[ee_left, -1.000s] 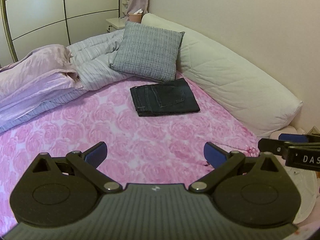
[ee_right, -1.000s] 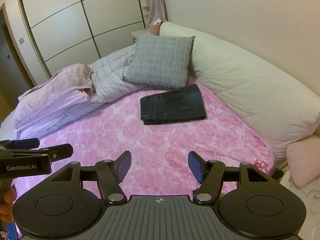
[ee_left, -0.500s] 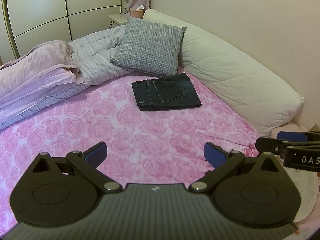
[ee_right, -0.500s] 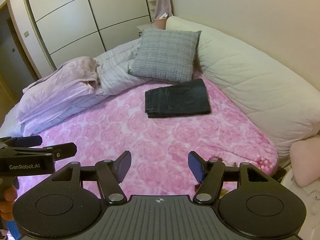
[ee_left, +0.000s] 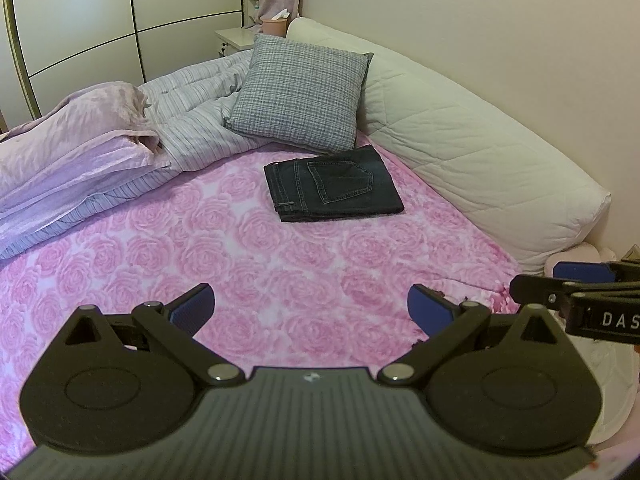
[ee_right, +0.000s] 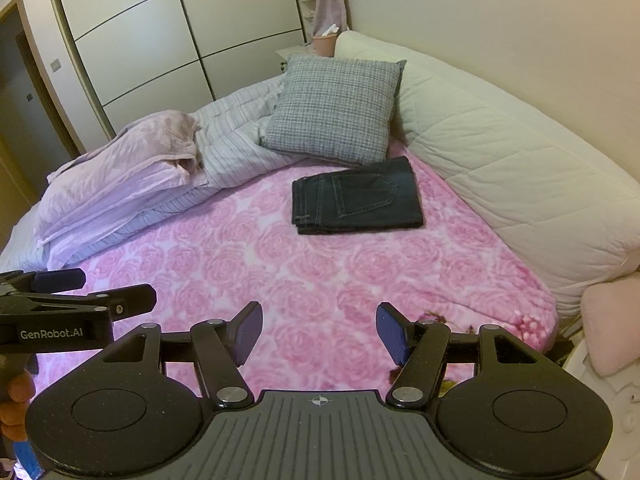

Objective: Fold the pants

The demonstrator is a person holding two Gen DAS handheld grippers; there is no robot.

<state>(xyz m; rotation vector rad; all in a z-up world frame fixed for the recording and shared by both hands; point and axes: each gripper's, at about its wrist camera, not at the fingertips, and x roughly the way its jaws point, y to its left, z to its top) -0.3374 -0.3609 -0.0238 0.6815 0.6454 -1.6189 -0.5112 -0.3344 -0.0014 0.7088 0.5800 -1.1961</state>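
Both grippers, left [ee_left: 311, 309] and right [ee_right: 319, 329], gape empty (pants [ee_left: 334, 184] folded).

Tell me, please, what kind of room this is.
Most likely a bedroom: a bed with a pink rose-patterned cover, a grey checked square cushion against a long white quilted bolster, and tall pale sliding wardrobe doors behind.

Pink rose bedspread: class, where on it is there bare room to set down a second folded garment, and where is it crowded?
Free: the wide stretch of bedspread between the folded jeans and both grippers. Crowded: the far end, with grey cushion, striped duvet and lilac bedding.
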